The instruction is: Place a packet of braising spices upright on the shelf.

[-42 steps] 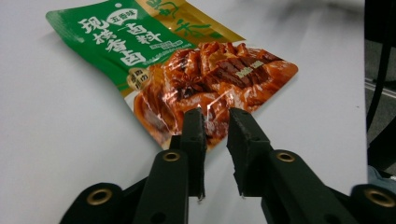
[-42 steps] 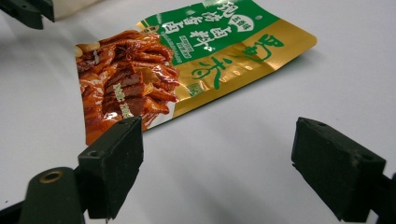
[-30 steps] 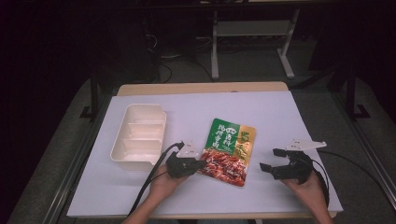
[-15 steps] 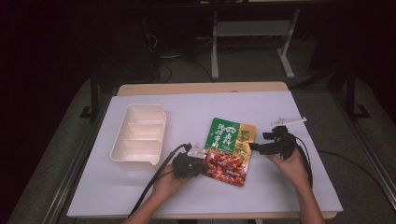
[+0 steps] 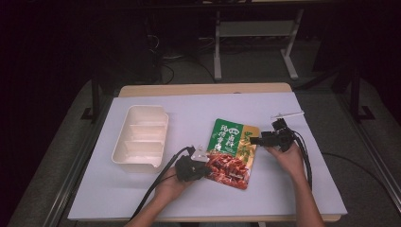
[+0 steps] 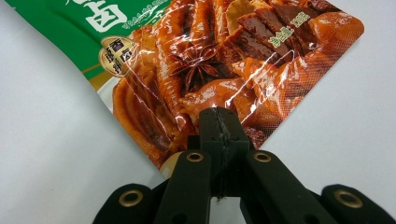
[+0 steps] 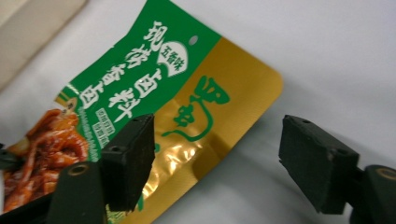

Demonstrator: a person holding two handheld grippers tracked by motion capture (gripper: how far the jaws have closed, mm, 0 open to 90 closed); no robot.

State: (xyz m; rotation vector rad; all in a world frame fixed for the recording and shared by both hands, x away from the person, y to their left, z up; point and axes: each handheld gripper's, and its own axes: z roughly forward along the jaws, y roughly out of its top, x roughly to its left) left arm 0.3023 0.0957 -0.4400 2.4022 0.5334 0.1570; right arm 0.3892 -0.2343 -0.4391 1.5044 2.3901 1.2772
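Observation:
A food pouch (image 5: 232, 150), green and gold at the top with red braised meat printed below, lies flat on the white table cover. My left gripper (image 5: 206, 167) is shut on the pouch's lower left corner; in the left gripper view its jaws meet on the printed edge of the pouch (image 6: 205, 79). My right gripper (image 5: 254, 140) is open at the pouch's right side. In the right gripper view the gold corner of the pouch (image 7: 219, 107) lies between the spread jaws of my right gripper (image 7: 217, 156), one over the pouch and one over the table.
A cream tray (image 5: 140, 138) with compartments stands empty to the left of the pouch; its edge (image 7: 28, 32) shows at top left in the right gripper view. The white cover (image 5: 198, 113) spreads wide behind the pouch. A metal stand (image 5: 255, 33) rises beyond the table.
My right gripper has come in from the table's right side, moving left and away from the person up to the pouch's gold edge. The left gripper has stayed shut on the pouch.

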